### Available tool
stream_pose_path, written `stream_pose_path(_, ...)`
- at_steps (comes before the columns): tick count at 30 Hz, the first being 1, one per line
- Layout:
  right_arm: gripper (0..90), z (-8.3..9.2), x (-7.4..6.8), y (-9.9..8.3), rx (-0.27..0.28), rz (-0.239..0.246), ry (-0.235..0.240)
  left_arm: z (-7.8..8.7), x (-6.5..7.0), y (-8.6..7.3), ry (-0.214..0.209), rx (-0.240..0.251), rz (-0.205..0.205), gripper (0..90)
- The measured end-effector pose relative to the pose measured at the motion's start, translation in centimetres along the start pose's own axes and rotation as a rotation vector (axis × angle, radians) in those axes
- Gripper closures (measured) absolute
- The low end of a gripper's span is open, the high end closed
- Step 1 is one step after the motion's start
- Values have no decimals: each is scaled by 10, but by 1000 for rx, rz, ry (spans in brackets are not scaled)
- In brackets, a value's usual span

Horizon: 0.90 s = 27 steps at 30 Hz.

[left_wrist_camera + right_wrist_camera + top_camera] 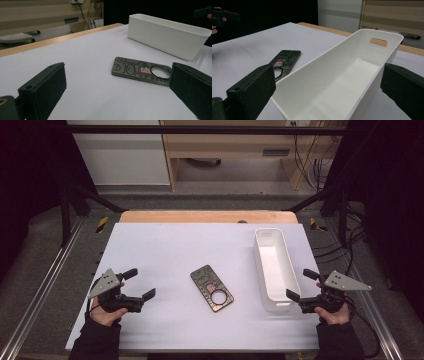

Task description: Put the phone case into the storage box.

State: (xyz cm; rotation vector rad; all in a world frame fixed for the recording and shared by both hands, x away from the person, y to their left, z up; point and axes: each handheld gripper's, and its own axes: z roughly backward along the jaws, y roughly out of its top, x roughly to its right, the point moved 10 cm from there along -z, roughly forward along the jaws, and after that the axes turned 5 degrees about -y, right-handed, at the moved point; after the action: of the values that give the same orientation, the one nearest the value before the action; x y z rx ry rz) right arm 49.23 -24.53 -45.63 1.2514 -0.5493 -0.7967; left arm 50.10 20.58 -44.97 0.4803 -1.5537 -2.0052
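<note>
A white table (pixel 165 245) carries a dark phone case (pixel 211 288) flat at its middle, with a white bin (pixel 272 268) just to its right. The left gripper (pixel 139 284) and right gripper (pixel 301 285) flank them, both gaping wide and empty.

We hold the left gripper (pixel 139 284) low at the near left, jaws spread wide, nothing between them. Our right gripper (pixel 302 285) sits at the near right, jaws likewise wide apart. Both forearms enter from the bottom edge, dark-sleeved.
</note>
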Motion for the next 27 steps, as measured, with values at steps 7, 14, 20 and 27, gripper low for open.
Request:
stream_pose_path(7,5,1,0,1,4,4,-1,-2,1,1,1,-7,-4,8)
stream_pose_path(14,5,0,0,0,0,5,-1,-2,3,5,3,-4,-7,9)
stream_pose_path(20,5,1,-1,1,-1,9,-3,-8,9,6,-1,-23,-14,14)
stream_pose_path(27,5,2,-1,1,1,7,-5,-16,15,5,-5,-45,-15,19)
